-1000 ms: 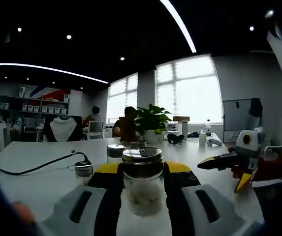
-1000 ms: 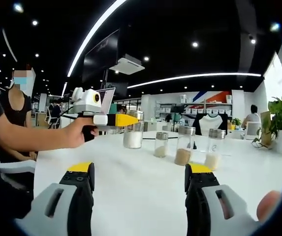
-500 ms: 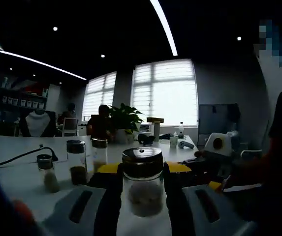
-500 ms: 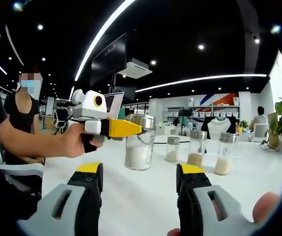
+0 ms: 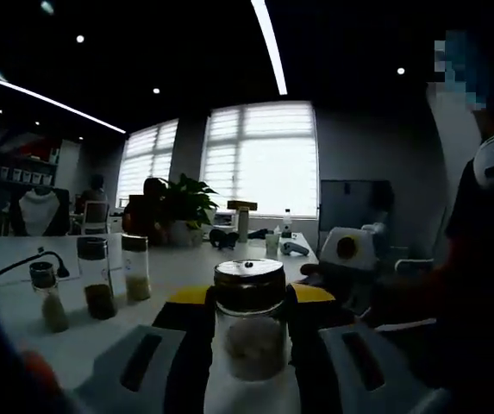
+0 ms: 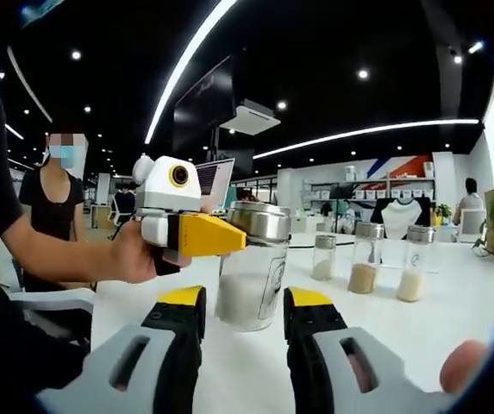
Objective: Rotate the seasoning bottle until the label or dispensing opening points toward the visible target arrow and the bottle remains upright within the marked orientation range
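- The left tool [image 5: 248, 323] has its yellow-tipped jaws closed against both sides of the seasoning bottle [image 5: 248, 323] — in the left gripper view the jar stands upright between them, steel lid on top, pale grains in its lower half.
- In the right gripper view the left tool [image 6: 229, 235] comes in from the left, held in the person's hand [image 6: 134, 253], its yellow jaw against the bottle [image 6: 251, 267] just below the lid.
- The right tool [image 6: 242, 315] is partly open, nothing between its jaws; the bottle stands just beyond their tips, in line with the gap, and whether they touch it I cannot tell.
- The white surface [image 6: 402, 336] carries three smaller bottles [image 6: 364, 257] in a row, well apart from the held one — each steel-capped, with tan or whitish powder at the bottom. In the left gripper view they stand to the left [image 5: 100, 277], one holding darker contents.
- Beyond: a dark ceiling with strip lights, bright windows [image 5: 259, 168], a potted plant [image 5: 182, 207], shelves with boxes, a seated person [image 5: 147, 216] and a standing person in black [image 6: 53, 203].
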The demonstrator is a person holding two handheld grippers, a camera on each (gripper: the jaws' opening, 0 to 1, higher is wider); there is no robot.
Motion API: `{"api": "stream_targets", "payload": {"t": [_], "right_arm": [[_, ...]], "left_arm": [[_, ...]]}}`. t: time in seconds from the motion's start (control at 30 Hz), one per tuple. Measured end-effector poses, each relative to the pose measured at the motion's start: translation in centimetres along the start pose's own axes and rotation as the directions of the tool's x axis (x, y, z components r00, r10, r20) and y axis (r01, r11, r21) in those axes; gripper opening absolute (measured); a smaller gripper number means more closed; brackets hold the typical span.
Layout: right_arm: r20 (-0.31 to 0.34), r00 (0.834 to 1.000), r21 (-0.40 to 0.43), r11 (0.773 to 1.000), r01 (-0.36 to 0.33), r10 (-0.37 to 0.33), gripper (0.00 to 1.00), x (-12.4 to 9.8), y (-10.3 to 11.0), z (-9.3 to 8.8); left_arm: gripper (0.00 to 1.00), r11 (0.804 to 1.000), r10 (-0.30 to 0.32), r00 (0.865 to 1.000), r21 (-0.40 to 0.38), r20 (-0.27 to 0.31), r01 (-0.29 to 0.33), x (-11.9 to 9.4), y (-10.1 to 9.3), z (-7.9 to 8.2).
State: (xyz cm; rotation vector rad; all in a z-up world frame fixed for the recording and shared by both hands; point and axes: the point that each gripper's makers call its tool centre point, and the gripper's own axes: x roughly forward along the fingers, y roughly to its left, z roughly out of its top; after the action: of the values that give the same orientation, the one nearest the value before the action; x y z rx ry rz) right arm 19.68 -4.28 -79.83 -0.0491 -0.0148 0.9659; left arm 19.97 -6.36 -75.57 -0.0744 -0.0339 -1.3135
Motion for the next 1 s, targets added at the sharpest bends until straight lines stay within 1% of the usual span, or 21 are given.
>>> {"api": "stream_targets", "payload": {"t": [0.03,0.07,0.1,0.13,0.23,0.27,0.3,0.37,0.4,0.43,0.53,0.7,0.73,0.77,0.8,0.9,0.97,1.0], "right_arm": [[-0.003,1.0,0.014,1.0,-0.011,0.011,0.37,0.1,0.2,-0.1],[-0.006,1.0,0.014,1.0,-0.015,0.015,0.35,0.1,0.2,-0.2],[-0.018,0.999,0.02,0.999,-0.031,0.031,0.33,0.2,0.5,-0.5],[-0.018,0.999,0.009,1.0,-0.026,0.027,0.32,0.2,0.4,-0.6],[-0.035,0.999,0.016,0.999,-0.029,0.029,0.32,0.2,0.5,-0.8],[-0.046,0.999,0.023,0.999,-0.023,0.025,0.31,0.2,0.6,-1.0],[-0.051,0.998,0.022,1.0,-0.021,0.023,0.31,0.1,0.7,-1.0],[-0.064,0.998,0.014,1.0,0.0,0.001,0.31,0.2,0.4,-1.1],[-0.075,0.997,0.007,1.0,0.014,-0.014,0.31,0.2,0.3,-1.3],[-0.094,0.995,-0.011,0.999,0.035,-0.036,0.31,0.2,0.1,-1.6],[-0.132,0.987,-0.06,0.994,0.089,-0.096,0.31,0.4,-0.5,-2.3],[-0.123,0.984,-0.039,0.991,0.125,-0.129,0.3,0.5,-0.5,-2.1],[-0.125,0.976,-0.054,0.983,0.174,-0.179,0.3,0.5,-0.9,-2.0],[-0.129,0.969,-0.069,0.977,0.201,-0.209,0.3,0.4,-1.1,-2.0],[-0.137,0.961,-0.091,0.969,0.231,-0.242,0.3,0.5,-1.2,-2.0],[-0.143,0.953,-0.104,0.962,0.253,-0.266,0.3,0.9,-0.9,-2.2],[-0.14,0.955,-0.1,0.963,0.249,-0.261,0.31,1.0,-0.9,-2.3],[-0.131,0.961,-0.091,0.968,0.234,-0.244,0.31,1.1,-0.8,-2.2]], "left_arm": [[0.34,1.0,-0.009,1.0,0.0,0.0,0.009,0.1,-0.2,-0.1],[0.34,1.0,-0.013,1.0,-0.001,-0.001,0.013,0.1,-0.2,-0.1],[0.34,0.999,-0.035,0.999,-0.002,-0.003,0.035,0.2,-0.6,-0.2],[0.34,0.999,-0.04,0.999,-0.005,-0.005,0.04,0.2,-0.6,-0.3],[0.34,0.999,-0.035,0.999,0.008,-0.024,0.035,0.2,-0.7,-0.7],[0.34,1.0,-0.026,0.999,-0.01,-0.031,0.026,0.2,-0.6,-0.8],[0.35,0.999,-0.011,0.999,-0.041,-0.036,0.009,0.2,-0.5,-1.0],[0.35,0.998,0.042,0.998,-0.039,-0.044,-0.044,0.2,-0.1,-1.1],[0.35,0.998,0.051,0.997,-0.04,-0.05,-0.053,0.2,0.0,-1.1],[0.35,0.996,0.078,0.995,-0.038,-0.063,-0.08,0.3,0.1,-1.3],[0.35,0.984,0.173,0.98,-0.023,-0.093,-0.176,0.3,0.7,-2.0],[0.35,0.961,0.27,0.96,-0.044,-0.066,-0.274,0.1,1.3,-1.8],[0.35,0.947,0.312,0.948,-0.061,-0.06,-0.315,-0.1,1.6,-1.7],[0.35,0.937,0.341,0.938,-0.063,-0.057,-0.344,-0.2,1.8,-1.7],[0.35,0.933,0.351,0.934,-0.064,-0.059,-0.355,-0.2,1.8,-1.8],[0.35,0.921,0.38,0.923,-0.073,-0.058,-0.384,-0.3,1.9,-2.0],[0.35,0.924,0.378,0.924,-0.044,-0.056,-0.381,-0.6,1.8,-2.0],[0.35,0.932,0.361,0.932,-0.024,-0.045,-0.362,-0.8,1.5,-1.8]]}}
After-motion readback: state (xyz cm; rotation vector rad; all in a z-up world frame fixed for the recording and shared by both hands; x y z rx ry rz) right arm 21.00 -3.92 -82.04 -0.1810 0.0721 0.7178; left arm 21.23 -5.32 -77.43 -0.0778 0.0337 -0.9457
